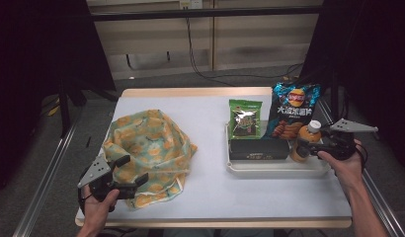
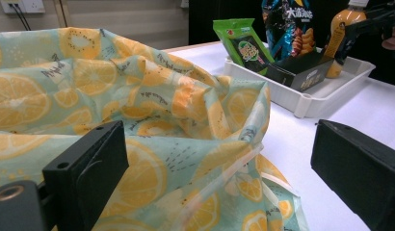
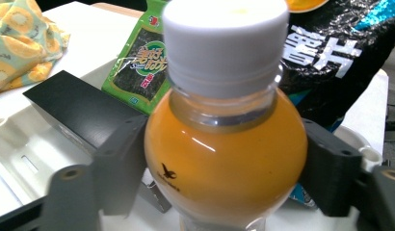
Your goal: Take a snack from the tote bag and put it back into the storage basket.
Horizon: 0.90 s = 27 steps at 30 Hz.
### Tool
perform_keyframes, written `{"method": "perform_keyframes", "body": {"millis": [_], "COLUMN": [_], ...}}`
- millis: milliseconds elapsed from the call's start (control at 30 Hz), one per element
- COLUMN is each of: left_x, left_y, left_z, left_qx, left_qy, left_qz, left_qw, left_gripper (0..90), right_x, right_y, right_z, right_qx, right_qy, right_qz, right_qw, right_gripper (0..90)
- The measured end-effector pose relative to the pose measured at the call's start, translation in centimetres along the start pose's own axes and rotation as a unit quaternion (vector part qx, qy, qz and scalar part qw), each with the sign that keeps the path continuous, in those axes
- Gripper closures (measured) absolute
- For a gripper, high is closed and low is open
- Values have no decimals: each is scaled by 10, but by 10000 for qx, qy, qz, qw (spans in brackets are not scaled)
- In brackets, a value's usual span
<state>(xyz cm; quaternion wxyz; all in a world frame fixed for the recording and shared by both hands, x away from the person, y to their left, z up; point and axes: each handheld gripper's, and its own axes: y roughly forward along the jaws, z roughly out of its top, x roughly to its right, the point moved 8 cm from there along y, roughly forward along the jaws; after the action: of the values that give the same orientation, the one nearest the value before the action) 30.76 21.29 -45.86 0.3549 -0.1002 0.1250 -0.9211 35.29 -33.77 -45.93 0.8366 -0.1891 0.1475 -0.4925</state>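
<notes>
The orange juice bottle (image 3: 224, 159), standing in the white tray (image 1: 274, 170), is clamped below its shoulder by the right hand-held gripper (image 1: 309, 147); it is judged heavy, smooth, slippery. The left hand-held gripper (image 1: 122, 178) is held released beside the soft bag (image 1: 148, 148).

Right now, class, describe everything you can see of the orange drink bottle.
The bottle is clear plastic with a white screw cap, filled with orange liquid, and bears a small dark bird mark. It stands upright at the right end of the white tray, beside the black box. The right hand-held gripper grips its rounded shoulder.
</notes>
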Motion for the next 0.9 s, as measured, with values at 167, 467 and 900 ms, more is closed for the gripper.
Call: {"method": "perform_keyframes", "body": {"millis": [167,467,900], "left_x": [-1,0,-2], "left_y": [2,1,0], "left_z": [0,0,-3], "left_qx": [-13,-4,-83], "left_qy": [-16,-38,-99], "left_qz": [-22,24,75], "left_qw": [10000,10000,9999], "left_gripper": [55,55,58], "right_x": [-1,-9,-49], "right_y": [-4,-25,-56], "right_z": [2,6,4], "right_qx": [155,399,728], "right_qy": [68,112,247], "right_qz": [-133,-388,-460], "right_qw": [9998,9984,9960], "right_gripper": [158,113,73]}}
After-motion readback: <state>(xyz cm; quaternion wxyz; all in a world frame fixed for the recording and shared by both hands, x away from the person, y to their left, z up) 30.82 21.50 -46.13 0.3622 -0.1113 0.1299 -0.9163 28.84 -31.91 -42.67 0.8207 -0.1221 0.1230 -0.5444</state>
